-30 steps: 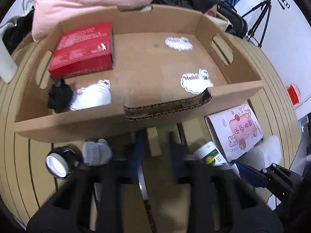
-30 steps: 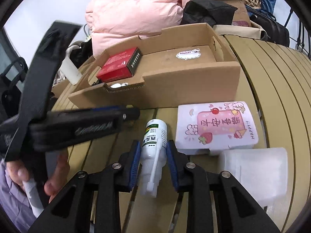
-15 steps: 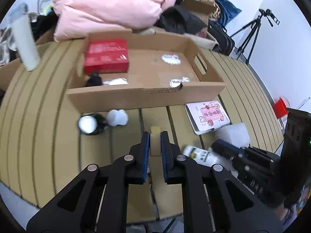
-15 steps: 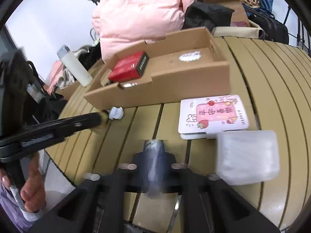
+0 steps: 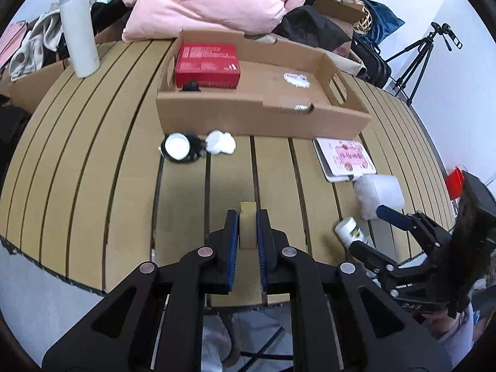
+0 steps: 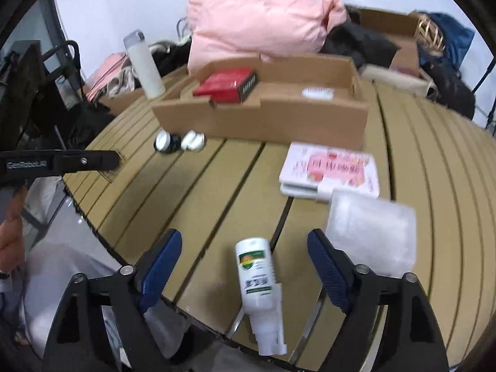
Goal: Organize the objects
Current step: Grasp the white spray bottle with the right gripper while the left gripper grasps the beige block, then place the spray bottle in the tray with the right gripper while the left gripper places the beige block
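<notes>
My left gripper (image 5: 247, 228) is shut on a small yellowish block (image 5: 247, 228), held above the slatted table near its front edge. My right gripper (image 6: 241, 255) is open, its jaws wide on either side of a white spray bottle (image 6: 259, 282) that lies on the table; the bottle also shows in the left wrist view (image 5: 352, 232). A cardboard tray (image 5: 263, 121) stands further back and holds a red box (image 5: 207, 65) and a small black item (image 5: 190, 86).
In front of the tray lie a black-rimmed round item (image 5: 178, 147) and a white earbud-like case (image 5: 220, 143). A pink card box (image 6: 331, 170) and a frosted plastic box (image 6: 372, 226) lie to the right. A white flask (image 5: 79, 28) and pink bedding (image 5: 217, 0) stand behind.
Both grippers have pulled back from the tray toward the table's front edge. My right gripper was shut on the spray bottle and has opened; the bottle now lies on the table.
</notes>
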`<action>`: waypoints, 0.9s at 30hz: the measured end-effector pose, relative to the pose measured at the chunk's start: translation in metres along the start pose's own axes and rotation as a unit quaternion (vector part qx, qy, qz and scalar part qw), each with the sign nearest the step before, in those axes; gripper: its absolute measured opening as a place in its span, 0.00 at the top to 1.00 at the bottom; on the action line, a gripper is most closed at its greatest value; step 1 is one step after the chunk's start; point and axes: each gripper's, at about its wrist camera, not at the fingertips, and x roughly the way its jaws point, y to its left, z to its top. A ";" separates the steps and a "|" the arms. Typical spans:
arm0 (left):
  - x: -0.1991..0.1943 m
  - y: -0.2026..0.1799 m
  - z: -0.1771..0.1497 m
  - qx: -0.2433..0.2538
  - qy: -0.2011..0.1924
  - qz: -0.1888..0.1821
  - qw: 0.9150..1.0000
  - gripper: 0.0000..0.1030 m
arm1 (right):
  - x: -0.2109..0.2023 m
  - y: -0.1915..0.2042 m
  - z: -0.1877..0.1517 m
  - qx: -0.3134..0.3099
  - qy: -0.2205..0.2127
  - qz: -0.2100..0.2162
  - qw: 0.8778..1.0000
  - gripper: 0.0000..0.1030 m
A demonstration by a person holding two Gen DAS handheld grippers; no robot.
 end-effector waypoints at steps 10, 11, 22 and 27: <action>0.007 0.000 -0.010 -0.001 0.008 -0.003 1.000 0.92 | 0.020 -0.011 -0.024 0.002 0.041 -0.047 0.998 0.67; 0.007 -0.001 -0.010 0.000 0.009 -0.004 1.000 0.92 | 0.019 -0.012 -0.024 0.007 0.040 -0.042 0.998 0.67; -0.003 -0.003 0.046 0.019 -0.015 -0.027 0.999 0.92 | -0.016 -0.022 0.015 0.067 -0.019 0.024 0.997 0.71; 0.017 -0.015 0.139 0.030 -0.003 -0.057 0.998 0.92 | -0.029 -0.031 0.093 0.090 -0.047 0.063 0.993 0.71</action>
